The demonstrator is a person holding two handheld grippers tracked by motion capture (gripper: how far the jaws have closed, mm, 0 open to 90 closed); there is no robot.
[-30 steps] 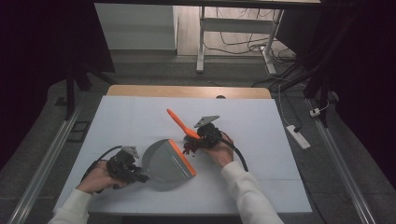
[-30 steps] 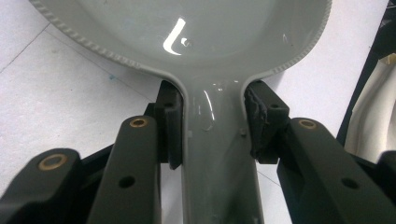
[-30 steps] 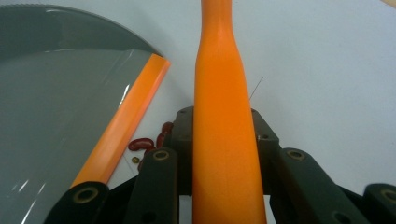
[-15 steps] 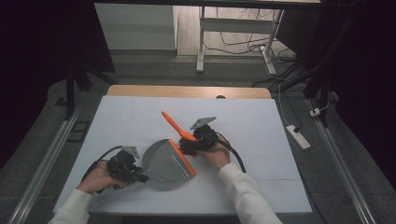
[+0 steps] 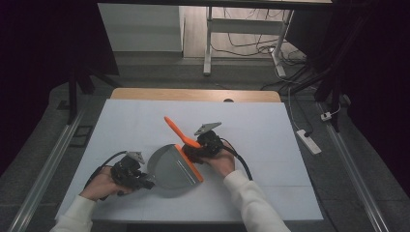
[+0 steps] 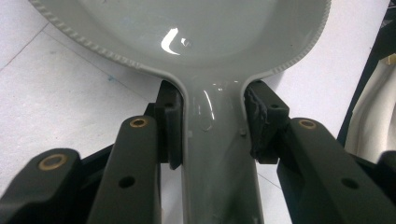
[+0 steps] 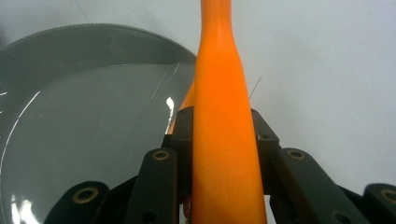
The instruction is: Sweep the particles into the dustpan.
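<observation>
No text, label, brand, number or sign can be read on anything in these three views.

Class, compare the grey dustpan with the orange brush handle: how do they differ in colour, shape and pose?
The dustpan is grey, the brush handle orange. The dustpan is broad and scooped; the handle is slim and tapered. The dustpan lies on the table; the handle slants upward. Each is clamped by one gripper.
</observation>
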